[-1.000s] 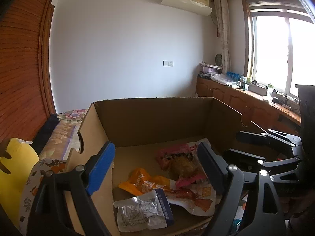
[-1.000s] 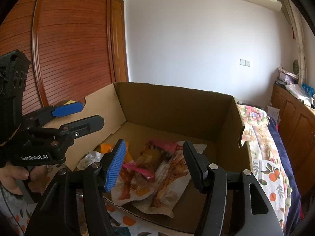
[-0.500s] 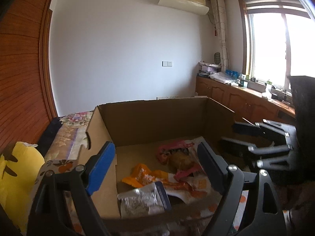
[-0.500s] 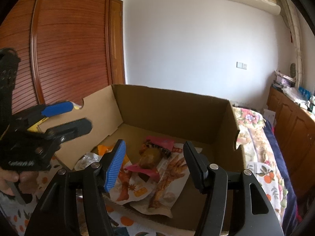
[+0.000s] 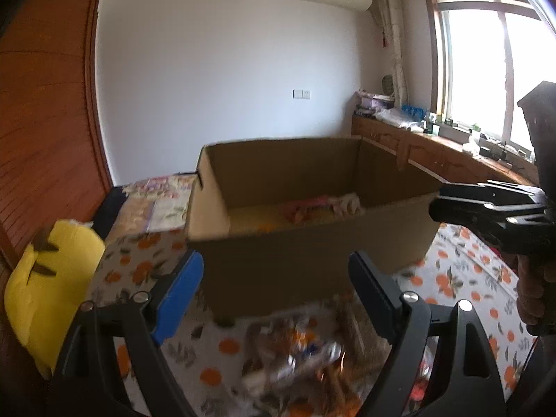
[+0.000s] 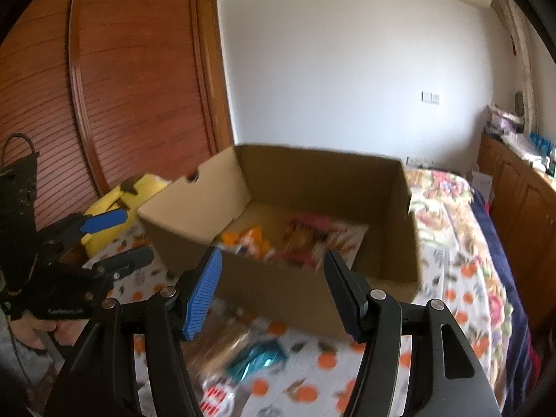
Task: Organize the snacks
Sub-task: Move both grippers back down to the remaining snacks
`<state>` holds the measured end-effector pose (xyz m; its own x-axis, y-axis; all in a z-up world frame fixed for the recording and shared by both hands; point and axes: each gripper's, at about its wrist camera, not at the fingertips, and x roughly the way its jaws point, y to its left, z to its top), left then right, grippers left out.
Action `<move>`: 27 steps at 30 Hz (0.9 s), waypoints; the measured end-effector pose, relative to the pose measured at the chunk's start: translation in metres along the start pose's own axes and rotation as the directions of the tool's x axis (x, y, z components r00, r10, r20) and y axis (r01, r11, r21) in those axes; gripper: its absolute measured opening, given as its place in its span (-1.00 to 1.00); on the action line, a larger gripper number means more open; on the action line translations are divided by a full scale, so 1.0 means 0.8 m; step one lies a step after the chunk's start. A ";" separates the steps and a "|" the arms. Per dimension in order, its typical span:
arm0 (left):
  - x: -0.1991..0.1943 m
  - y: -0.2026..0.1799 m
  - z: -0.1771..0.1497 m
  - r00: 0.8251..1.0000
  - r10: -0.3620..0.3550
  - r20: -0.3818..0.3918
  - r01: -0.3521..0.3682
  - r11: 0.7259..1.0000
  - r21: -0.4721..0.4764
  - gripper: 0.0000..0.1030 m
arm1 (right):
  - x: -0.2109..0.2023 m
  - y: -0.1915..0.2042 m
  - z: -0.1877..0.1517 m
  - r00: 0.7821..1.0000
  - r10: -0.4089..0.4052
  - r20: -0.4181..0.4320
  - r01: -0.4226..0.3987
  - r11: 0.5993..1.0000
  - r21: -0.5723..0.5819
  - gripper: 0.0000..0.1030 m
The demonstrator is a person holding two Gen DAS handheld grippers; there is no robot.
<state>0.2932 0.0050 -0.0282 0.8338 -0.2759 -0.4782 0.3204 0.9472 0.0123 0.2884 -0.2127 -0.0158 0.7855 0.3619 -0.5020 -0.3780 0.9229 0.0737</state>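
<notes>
An open cardboard box [image 5: 312, 253] [image 6: 278, 288] stands on a bed with an orange-print cover. Several snack packets [image 6: 299, 236] lie inside it; their tops show in the left wrist view [image 5: 312, 208]. More loose packets lie blurred on the cover in front of the box [image 5: 305, 358], among them a teal one [image 6: 257, 361]. My left gripper [image 5: 274, 299] is open and empty, in front of the box above the loose packets. My right gripper [image 6: 271, 288] is open and empty, before the box's front wall. Each gripper also shows in the other's view [image 6: 104, 239] [image 5: 486, 205].
A yellow plush toy [image 5: 45, 285] lies left of the box. A wooden wardrobe [image 6: 114, 80] stands at the left, low cabinets [image 5: 451, 160] under the window at the right. The bed cover [image 6: 462, 271] stretches right of the box.
Both grippers have pulled back from over the box and dropped lower, so the box's front wall now hides much of its contents. Loose packets in front have come into view. Both stay open.
</notes>
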 end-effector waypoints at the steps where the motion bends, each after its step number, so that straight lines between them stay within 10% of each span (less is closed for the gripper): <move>1: -0.002 0.003 -0.007 1.000 0.008 -0.009 -0.008 1.000 -0.003 0.68 | 0.002 0.005 -0.009 1.000 0.005 -0.022 -0.005 1.000 0.004 0.22; 27: -0.005 0.044 -0.085 0.991 -0.010 -0.132 -0.005 0.993 -0.116 0.68 | 0.113 0.051 -0.072 0.951 0.020 -0.309 0.004 0.997 0.075 0.24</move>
<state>0.2700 0.0503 -0.0858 0.7638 -0.2616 -0.5900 0.2618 0.9612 -0.0871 0.3155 -0.1502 -0.1076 0.5881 0.3214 -0.7422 -0.3369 0.9316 0.1366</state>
